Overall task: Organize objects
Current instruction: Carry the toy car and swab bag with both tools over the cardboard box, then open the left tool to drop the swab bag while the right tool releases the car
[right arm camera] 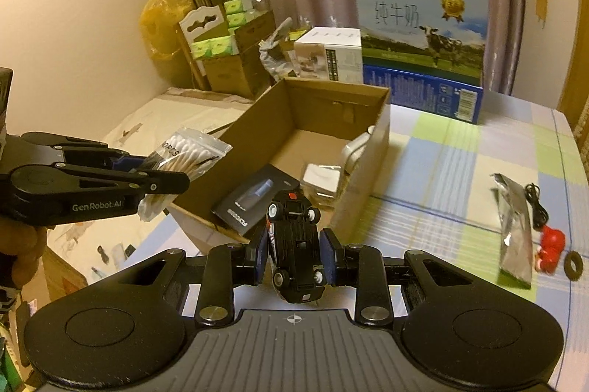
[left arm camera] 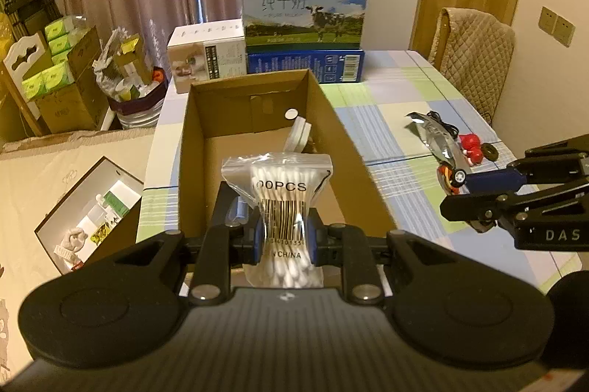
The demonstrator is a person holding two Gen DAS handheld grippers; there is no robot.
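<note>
2 grippers clamp swab bag and toy car above box.

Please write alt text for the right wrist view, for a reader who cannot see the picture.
The right gripper holds a black toy car, underside up, in its jaws beside an open cardboard box on a checked tablecloth. At left, the left gripper holds a bag of cotton swabs at the box edge.

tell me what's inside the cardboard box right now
Inside the cardboard box: a dark flat package, a clear-wrapped white item and a white object against the right wall. The near wall hides the floor just behind it.
</note>
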